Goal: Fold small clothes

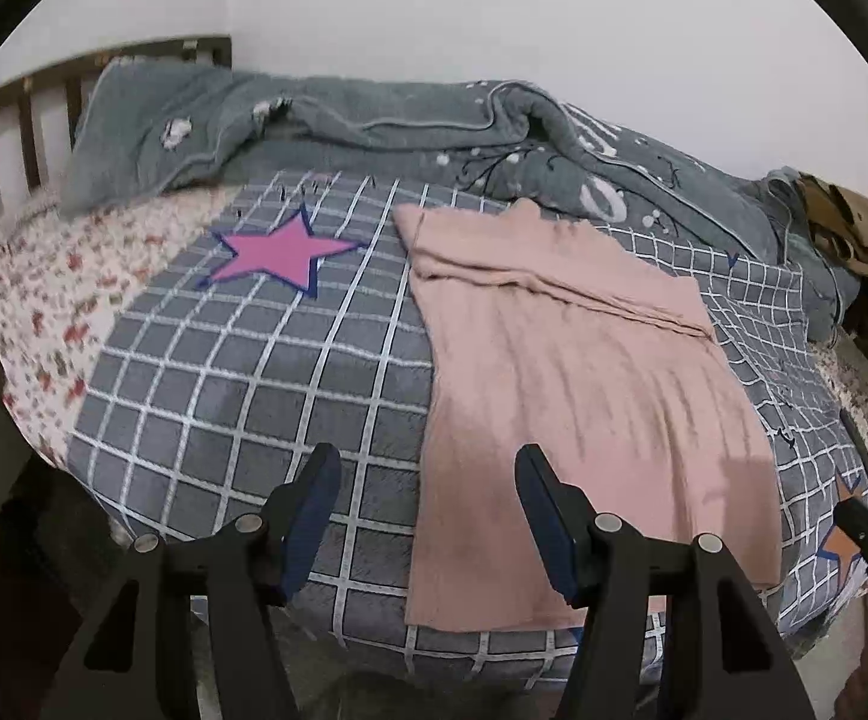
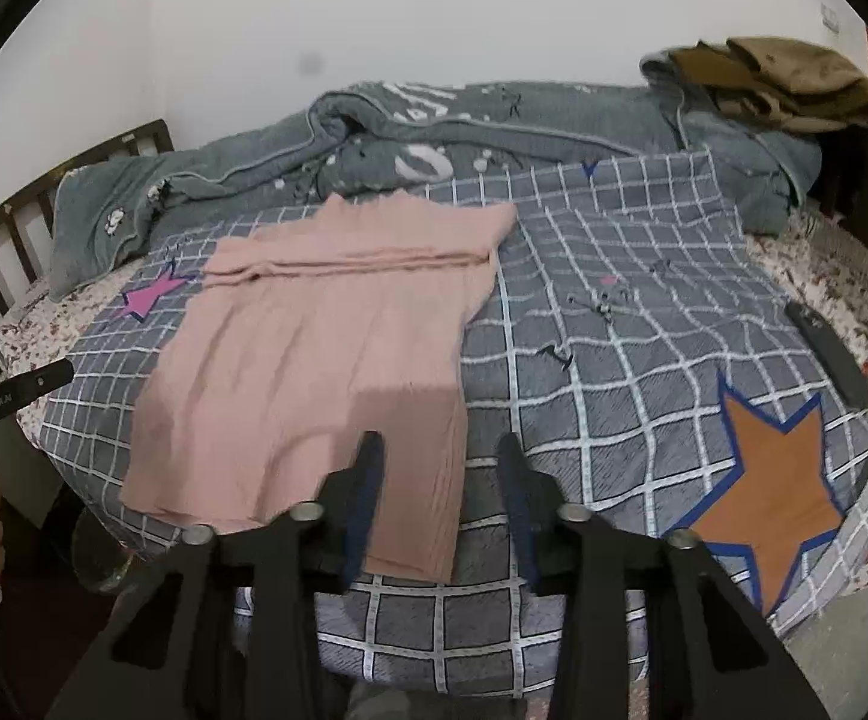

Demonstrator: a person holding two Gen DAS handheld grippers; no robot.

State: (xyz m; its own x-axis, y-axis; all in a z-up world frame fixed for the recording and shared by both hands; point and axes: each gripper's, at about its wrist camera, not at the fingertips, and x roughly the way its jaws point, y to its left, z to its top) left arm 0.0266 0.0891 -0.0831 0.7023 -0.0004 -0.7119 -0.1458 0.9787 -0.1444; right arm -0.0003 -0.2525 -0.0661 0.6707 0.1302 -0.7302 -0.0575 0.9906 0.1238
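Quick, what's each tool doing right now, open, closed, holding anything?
Left tool: open, empty, above the near left corner of the pink garment.
Right tool: open, empty, above its near right edge.

The garment [image 1: 577, 396] lies flat on the checked cover [image 1: 242, 384]. Behind the garment a quilt [image 1: 374, 120] is heaped; left of it a star patch [image 1: 278, 252], right another star patch [image 2: 769, 480].
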